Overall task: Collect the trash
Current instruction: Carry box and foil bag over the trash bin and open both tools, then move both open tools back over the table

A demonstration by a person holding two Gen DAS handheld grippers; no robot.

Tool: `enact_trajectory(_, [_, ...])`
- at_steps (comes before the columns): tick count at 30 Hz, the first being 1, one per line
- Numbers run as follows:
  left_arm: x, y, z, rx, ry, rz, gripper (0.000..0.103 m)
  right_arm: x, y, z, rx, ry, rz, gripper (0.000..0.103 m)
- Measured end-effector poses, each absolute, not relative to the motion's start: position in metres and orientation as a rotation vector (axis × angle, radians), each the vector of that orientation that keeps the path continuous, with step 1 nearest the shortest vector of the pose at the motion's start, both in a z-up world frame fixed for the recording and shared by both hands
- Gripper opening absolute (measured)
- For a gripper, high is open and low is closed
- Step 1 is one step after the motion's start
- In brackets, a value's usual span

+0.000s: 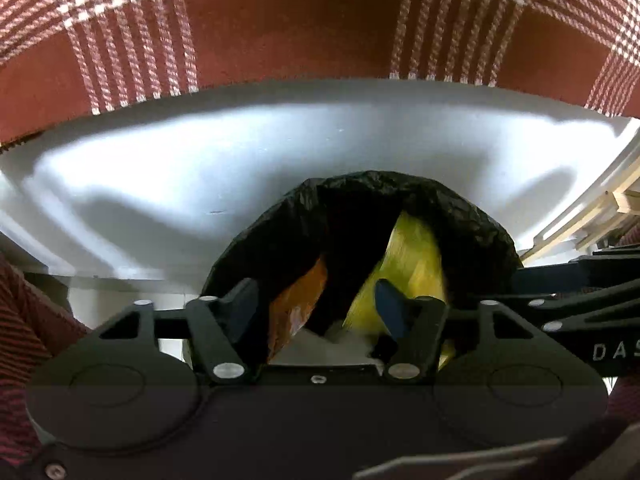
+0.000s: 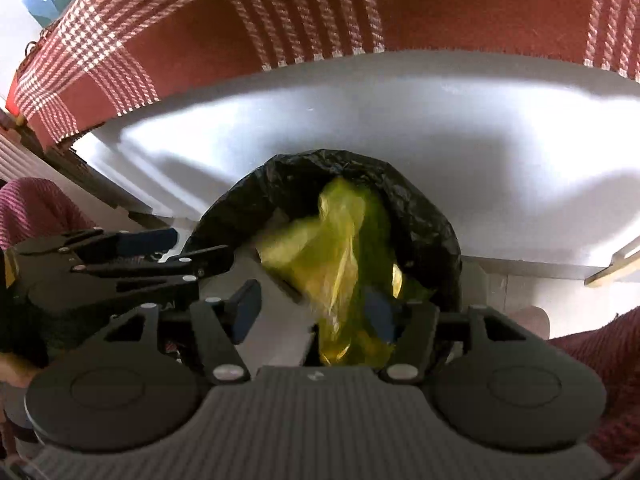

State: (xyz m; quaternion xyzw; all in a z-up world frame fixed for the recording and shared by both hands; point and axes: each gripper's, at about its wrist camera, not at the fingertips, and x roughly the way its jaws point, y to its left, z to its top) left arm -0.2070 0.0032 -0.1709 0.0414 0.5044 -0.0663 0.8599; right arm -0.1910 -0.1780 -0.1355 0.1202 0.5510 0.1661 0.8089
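A bin lined with a black bag point(image 1: 460, 216) stands right under both grippers. My left gripper point(image 1: 316, 312) is open over its mouth. An orange wrapper point(image 1: 300, 304) lies loose beside its left finger, with a yellow wrapper point(image 1: 408, 256) further right inside the bag. My right gripper point(image 2: 314, 312) is open too. The blurred yellow wrapper point(image 2: 344, 256) hangs between its fingers, close to the right one, and neither pad presses it. White paper point(image 2: 280, 308) lies in the black bag point(image 2: 432, 216). The left gripper point(image 2: 188, 246) shows at the left of the right wrist view.
Behind the bin runs a white surface point(image 1: 240, 160), and above it hangs a red plaid cloth point(image 1: 280, 28). A pale wooden frame point(image 1: 592, 216) stands at the right. The person's dark red sleeves point(image 2: 592, 360) flank the bin.
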Motion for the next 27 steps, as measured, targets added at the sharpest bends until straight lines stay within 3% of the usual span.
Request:
enact_trajectory(2, [-0.206,0.003,-0.168,0.091,1.052,-0.130,0.079,-0.192,-0.179,-0.134,0.253,1.175,0.356,0.075])
enact_trajectory(5, [-0.206,0.002,-0.162,0.097,1.036,-0.120,0.083,-0.192,-0.182,-0.130,0.261,1.154,0.358,0.076])
enact_trajectory(11, [-0.205,0.004,-0.130,0.115,0.970,-0.142,0.087,-0.189,-0.189,-0.100,0.237,1.053,0.350,0.079])
enact_trajectory(17, [-0.195,0.009,-0.071,0.100,0.819,-0.193,0.095,-0.183,-0.195,-0.047,0.161,0.891,0.391,0.090])
enact_trajectory(27, [-0.151,0.008,0.011,0.052,0.620,-0.206,0.102,-0.158,-0.220,0.029,0.100,0.652,0.352,0.098])
